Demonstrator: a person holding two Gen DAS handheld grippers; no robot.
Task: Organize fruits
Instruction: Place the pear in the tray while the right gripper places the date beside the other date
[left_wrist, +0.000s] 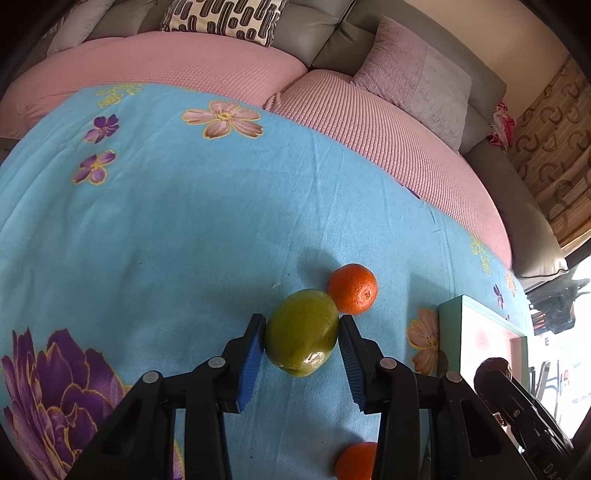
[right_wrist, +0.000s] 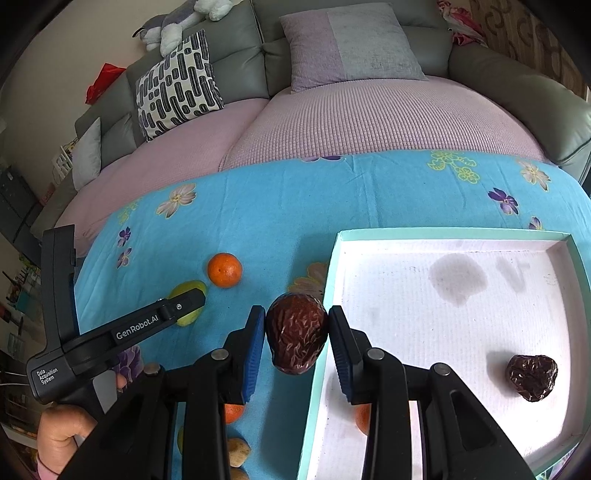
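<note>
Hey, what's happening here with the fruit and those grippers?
A person is sorting fruit on a blue floral blanket. The right gripper holds a wrinkled dark fruit at the edge of a white tray, where a similar fruit already lies. The left gripper straddles a green fruit beside an orange.

The cloth (left_wrist: 184, 240) is light blue with purple and pink flowers, the orange (left_wrist: 352, 289) bright orange, the mango (left_wrist: 301, 332) yellow-green, the tray (right_wrist: 443, 233) white with teal rim.
</note>
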